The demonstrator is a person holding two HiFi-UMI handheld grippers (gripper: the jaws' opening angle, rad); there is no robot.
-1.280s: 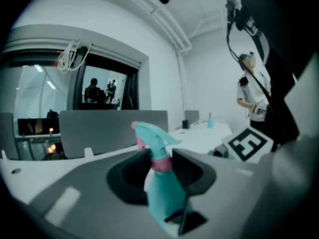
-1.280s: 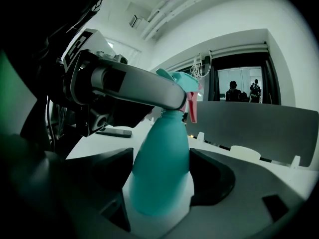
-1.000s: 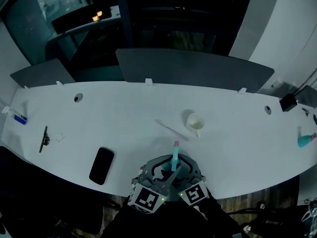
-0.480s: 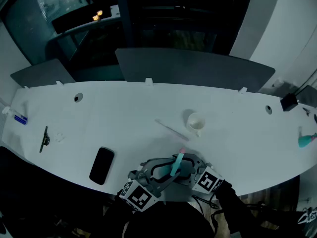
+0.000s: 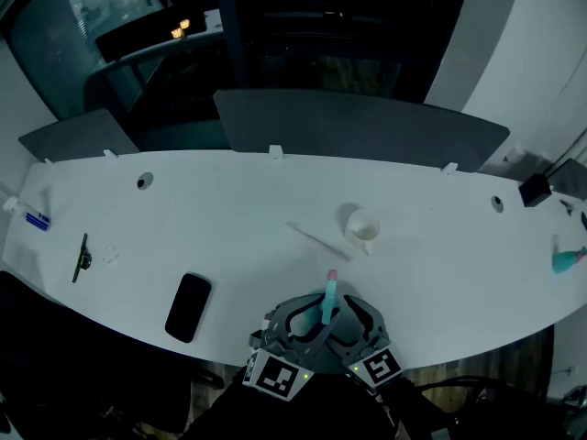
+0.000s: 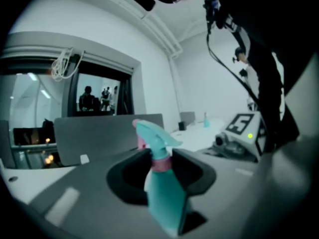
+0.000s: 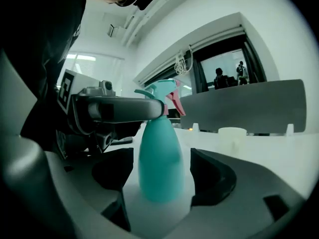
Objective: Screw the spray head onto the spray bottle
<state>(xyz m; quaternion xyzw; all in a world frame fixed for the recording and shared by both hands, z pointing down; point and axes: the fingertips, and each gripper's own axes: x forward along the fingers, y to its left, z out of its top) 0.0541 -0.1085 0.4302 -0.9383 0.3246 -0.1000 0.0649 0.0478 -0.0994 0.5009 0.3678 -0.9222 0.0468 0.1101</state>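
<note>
A teal spray bottle with a teal spray head and a pink collar and nozzle tip stands upright near the table's front edge, between both grippers. My left gripper is shut at the neck, just under the spray head; one of its fingers crosses the collar in the right gripper view. My right gripper holds the bottle's body lower down, jaws close on either side. The bottle's base is hidden in the head view.
A white cup and a thin stick lie just beyond the bottle. A black phone lies to the left, a small dark tool further left. Another teal bottle sits at the far right. A grey divider backs the white table.
Half a second ago the bottle leaned to the right and the right gripper had swung out to the right. Now the bottle is upright again and the right gripper is back beside the left.
</note>
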